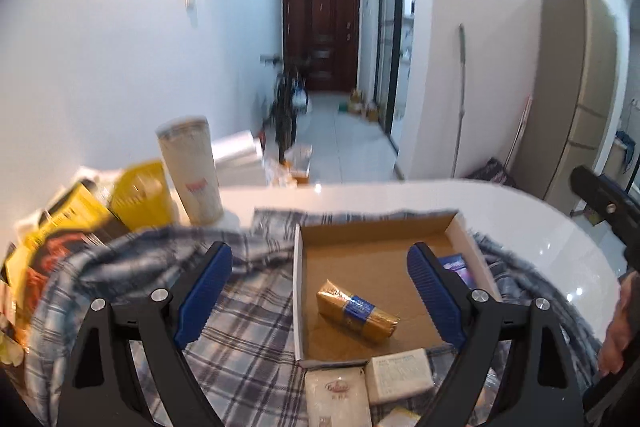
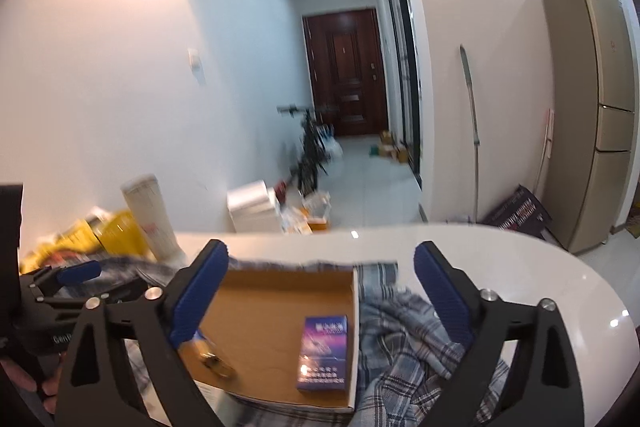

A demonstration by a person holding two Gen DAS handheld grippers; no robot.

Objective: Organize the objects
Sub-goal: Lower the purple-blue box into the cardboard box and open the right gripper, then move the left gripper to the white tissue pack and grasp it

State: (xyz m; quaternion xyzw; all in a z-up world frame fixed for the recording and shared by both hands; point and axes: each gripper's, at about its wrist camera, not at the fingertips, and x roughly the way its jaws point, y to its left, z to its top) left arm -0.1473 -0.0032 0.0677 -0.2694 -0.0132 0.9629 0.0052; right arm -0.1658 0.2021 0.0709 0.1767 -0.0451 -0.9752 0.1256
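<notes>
Shallow cardboard tray (image 1: pixel 460 227) sits on a plaid cloth (image 1: pixel 256 311) over a white table (image 1: pixel 540 227).

Gold-wrapped bar (image 1: pixel 357 311) lies flat on the tray floor, blue band around its middle; band print too small to read. Long axis runs diagonally in the left wrist view, from upper left to lower right.

Purple-blue box (image 2: pixel 323 353) lies flat in the tray near its right wall, long axis running away from the camera, roughly parallel to that wall. White print on its face, blurred and not legible.

Outside the tray's near edge: a white packet (image 1: pixel 338 397) with a reddish script logo, possibly a brand name, unreadable, and just beside it a cream block (image 1: pixel 400 373) with faint lines of text.

Tall pale cylinder (image 1: pixel 192 171) stands upright at the table's far left, red lettering blurred.

Left gripper (image 1: pixel 320 291): fingers spread, nothing between them. Right gripper (image 2: pixel 320 297): fingers spread wide, nothing held, above the tray.
</notes>
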